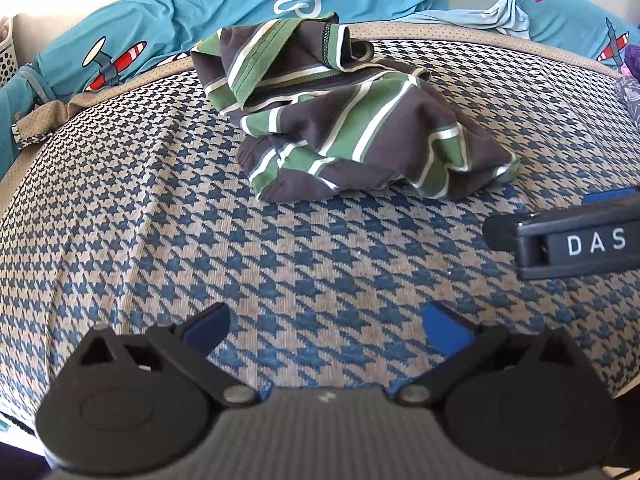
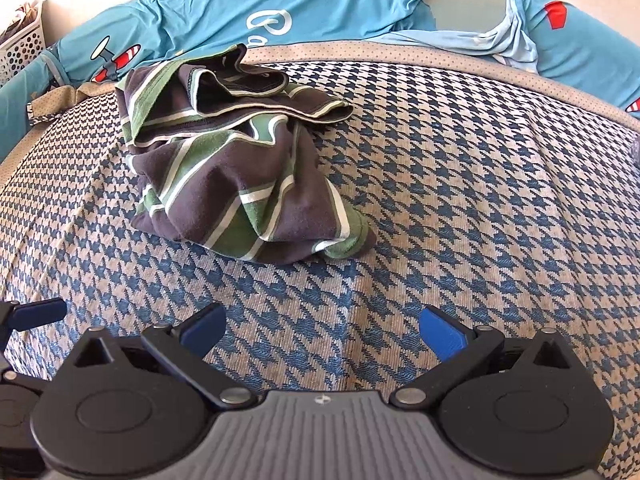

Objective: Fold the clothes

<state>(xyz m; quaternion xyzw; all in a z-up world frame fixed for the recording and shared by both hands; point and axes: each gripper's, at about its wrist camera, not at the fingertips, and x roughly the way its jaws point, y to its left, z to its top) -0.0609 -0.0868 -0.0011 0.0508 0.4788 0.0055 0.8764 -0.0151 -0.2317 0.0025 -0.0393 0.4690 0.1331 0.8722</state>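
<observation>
striped garment (image 1: pixel 352 120) lies crumpled in a loose heap on the houndstooth cover (image 1: pixel 280 248), toward the far side of that surface and close to its dotted beige border (image 1: pixel 460 34). its cloth is dark brown with green and white stripes, bunched into folds, with a hemmed opening turned up at the far end. in the right wrist view the same garment (image 2: pixel 236 168) sits left of centre, its near edge well apart from the fingers.

left gripper (image 1: pixel 326 326) is released, its blue-padded fingers (image 1: pixel 446 330) spread wide over bare houndstooth cloth and holding nothing; it hovers near the viewer's edge, apart from the garment. right gripper (image 2: pixel 322 328) is likewise released, fingers (image 2: pixel 442 330) splayed over the cover (image 2: pixel 440 200) and empty. the two tools sit side by side: the right one's black body marked "das" shows at the right edge of the left wrist view (image 1: pixel 576 240), and one blue finger tip of the left one shows at the left edge of the right wrist view (image 2: pixel 38 314).

beyond the border lies a turquoise sheet (image 1: pixel 240 4) printed with red-and-white aeroplanes, rumpled, with a pale blue cloth (image 2: pixel 496 36) bunched at the far right. a white perforated basket (image 2: pixel 20 48) stands at the far left.
</observation>
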